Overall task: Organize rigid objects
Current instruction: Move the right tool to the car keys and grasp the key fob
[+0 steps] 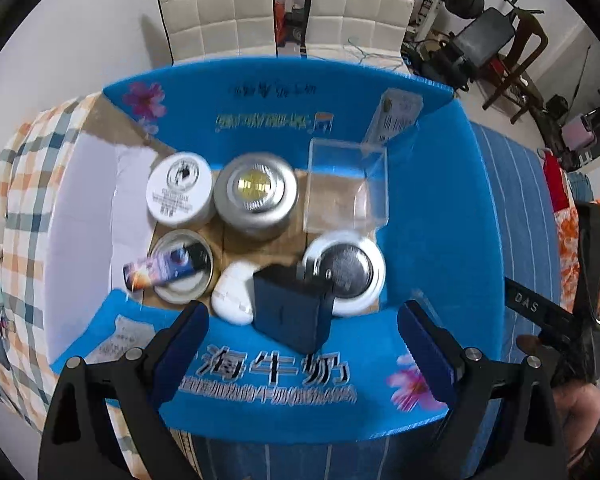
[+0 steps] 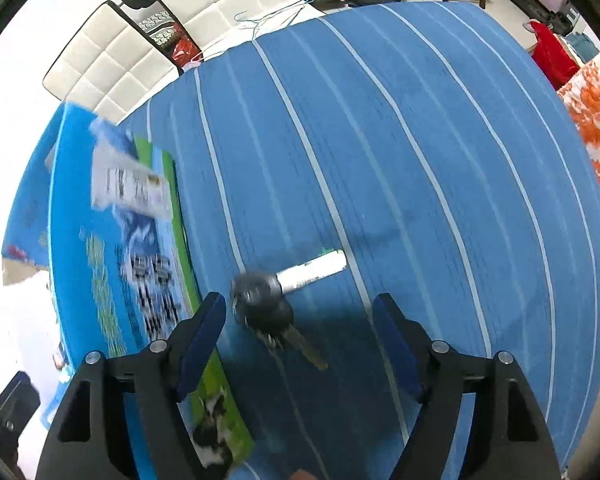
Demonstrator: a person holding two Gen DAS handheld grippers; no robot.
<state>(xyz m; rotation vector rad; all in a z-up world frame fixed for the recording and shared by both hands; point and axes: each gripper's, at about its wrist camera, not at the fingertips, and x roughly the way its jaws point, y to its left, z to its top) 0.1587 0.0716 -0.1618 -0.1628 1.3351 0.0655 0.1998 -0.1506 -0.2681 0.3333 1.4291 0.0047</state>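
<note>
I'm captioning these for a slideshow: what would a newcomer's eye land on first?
The bright blue carton with its flaps open, packed with round tins, a clear plastic box and a dark blue charger, fills the left wrist view. In the right wrist view a black key and a white tube lie on the blue striped cloth between the open right claw.

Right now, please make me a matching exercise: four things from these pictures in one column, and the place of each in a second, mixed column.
Things:
1. key
2. white tube
3. clear box
4. dark charger

Places:
A. in the carton, at its far right
B. on the striped cloth, below the open right gripper
C. in the carton, at its near wall
D. on the striped cloth, just beyond the key

Pairs: 1-B, 2-D, 3-A, 4-C
</note>
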